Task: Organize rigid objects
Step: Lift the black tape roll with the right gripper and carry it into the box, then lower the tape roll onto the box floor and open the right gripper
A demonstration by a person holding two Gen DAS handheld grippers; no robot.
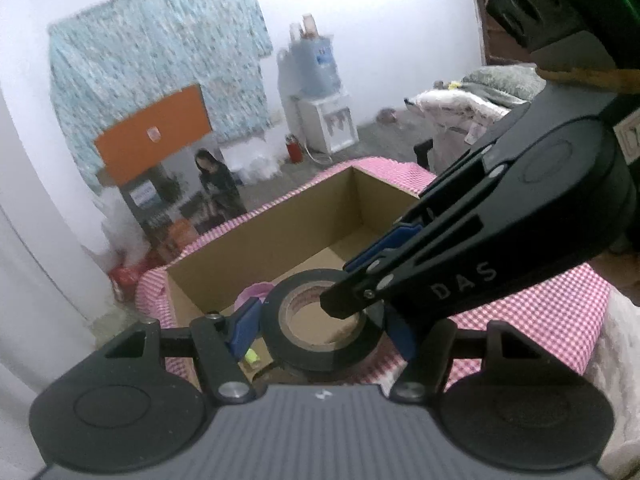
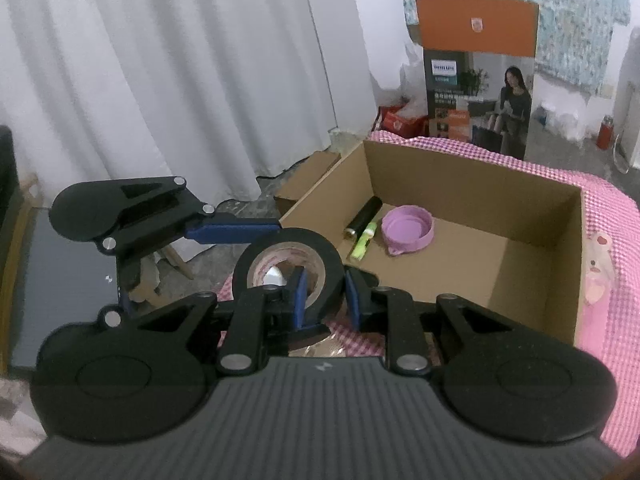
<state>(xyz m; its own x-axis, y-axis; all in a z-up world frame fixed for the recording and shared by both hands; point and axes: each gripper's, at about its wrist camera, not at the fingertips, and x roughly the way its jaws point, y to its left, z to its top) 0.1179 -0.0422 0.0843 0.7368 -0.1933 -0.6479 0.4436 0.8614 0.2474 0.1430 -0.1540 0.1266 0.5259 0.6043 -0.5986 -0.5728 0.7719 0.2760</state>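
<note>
The right gripper (image 2: 325, 294) is clamped on the wall of a roll of black tape (image 2: 289, 266): one blue pad sits inside the core, the other against the outer face on the right side. The left gripper (image 1: 322, 326) holds the same roll (image 1: 320, 330) across its outside, a blue pad pressed to each flank, so both grippers grasp one roll between them. From the left wrist camera the right gripper (image 1: 348, 300) reaches in from the right, its tip inside the roll's hole.

The roll is held in the air at the near left corner of an open cardboard box (image 2: 532, 280). It has no long axis; it is a short ring. In the right wrist view its hole faces roughly toward that camera, tilted a little upward. Its winding is matte black, and its inner core is pale brown card with reddish print.

Inside the box, on the floor of it, lie three things: one black cylinder (image 2: 362, 216) with a metallic near end, its long axis running near-left to far-right; one small yellow-green stick (image 2: 363, 242) just beside it and roughly parallel; and one lilac round lid or cup (image 2: 408, 230) to their right, open side up.

The box stands on a worktop covered with a pink and white checked cloth (image 2: 608, 216). One flap (image 2: 308, 178) of the box hangs out on its far left side.
</note>
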